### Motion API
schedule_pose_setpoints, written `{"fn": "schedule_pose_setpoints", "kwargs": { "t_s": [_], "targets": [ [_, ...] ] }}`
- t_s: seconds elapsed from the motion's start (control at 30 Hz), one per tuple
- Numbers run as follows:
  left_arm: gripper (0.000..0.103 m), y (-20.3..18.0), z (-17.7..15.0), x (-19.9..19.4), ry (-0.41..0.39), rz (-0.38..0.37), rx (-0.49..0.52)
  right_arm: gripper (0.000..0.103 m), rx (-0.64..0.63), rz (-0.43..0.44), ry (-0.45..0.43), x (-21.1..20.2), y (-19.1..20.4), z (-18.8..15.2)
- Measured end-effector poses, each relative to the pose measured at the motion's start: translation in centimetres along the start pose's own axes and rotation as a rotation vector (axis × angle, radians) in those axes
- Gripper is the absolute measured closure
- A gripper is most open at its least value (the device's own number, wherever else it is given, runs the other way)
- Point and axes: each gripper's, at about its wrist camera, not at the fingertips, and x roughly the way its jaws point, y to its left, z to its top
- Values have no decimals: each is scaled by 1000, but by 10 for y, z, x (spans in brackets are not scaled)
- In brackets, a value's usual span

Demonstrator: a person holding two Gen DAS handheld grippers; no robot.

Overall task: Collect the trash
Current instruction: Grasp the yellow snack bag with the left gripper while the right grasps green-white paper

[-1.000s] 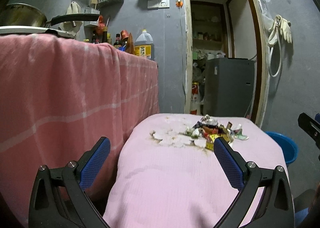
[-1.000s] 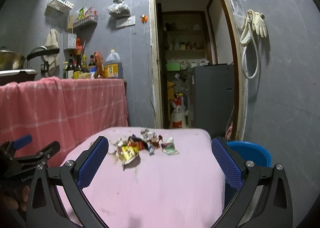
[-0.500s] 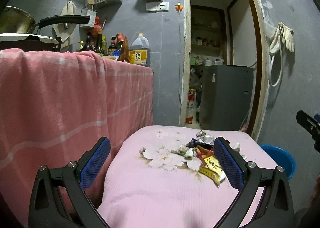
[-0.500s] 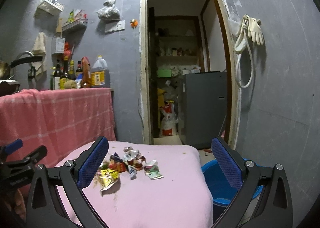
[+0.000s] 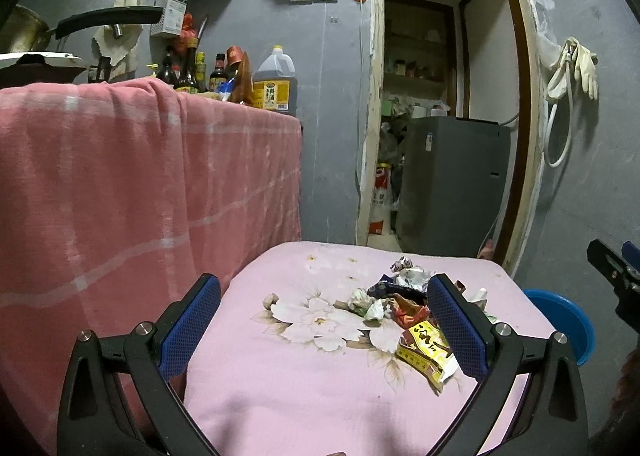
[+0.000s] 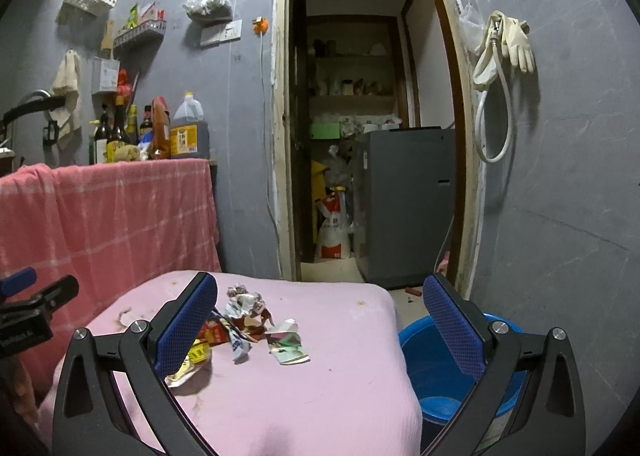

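A pile of crumpled wrappers (image 5: 404, 306) lies on a low table under a pink flowered cloth (image 5: 304, 368); it also shows in the right wrist view (image 6: 248, 316). A yellow wrapper (image 5: 428, 344) lies nearest me. A blue basin (image 6: 440, 368) stands on the floor right of the table, also seen in the left wrist view (image 5: 560, 320). My left gripper (image 5: 320, 332) is open and empty above the table's near half. My right gripper (image 6: 320, 332) is open and empty above the table's right edge.
A counter draped in red-pink checked cloth (image 5: 120, 184) stands to the left, with bottles and an oil jug (image 5: 276, 82) on top. An open doorway with a grey appliance (image 6: 404, 200) lies straight ahead. Gloves and a hose (image 6: 504, 48) hang on the right wall.
Both grippers have moved up and forward over the table, so the trash pile sits lower and nearer in both views. The right view has swung right, showing more of the blue basin.
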Motion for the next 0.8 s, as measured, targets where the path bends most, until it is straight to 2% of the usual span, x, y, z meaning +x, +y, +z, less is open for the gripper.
{"fn": "schedule_pose_setpoints", "kwargs": {
  "t_s": [0.3,0.5,0.67,0.8],
  "targets": [
    [2,-12,-17,23,104,-49,38,0,-45,31,83,29,-9,-19],
    [2,-20,-29,46,218,-93,35,0,-68,61,146,47,-13,-29],
    [2,-28,-31,62,297,-158,21,0,-66,111,218,66,-17,-38],
    [2,-37,-31,68,319,-210,37,0,-50,135,275,82,-24,-43]
  ]
}}
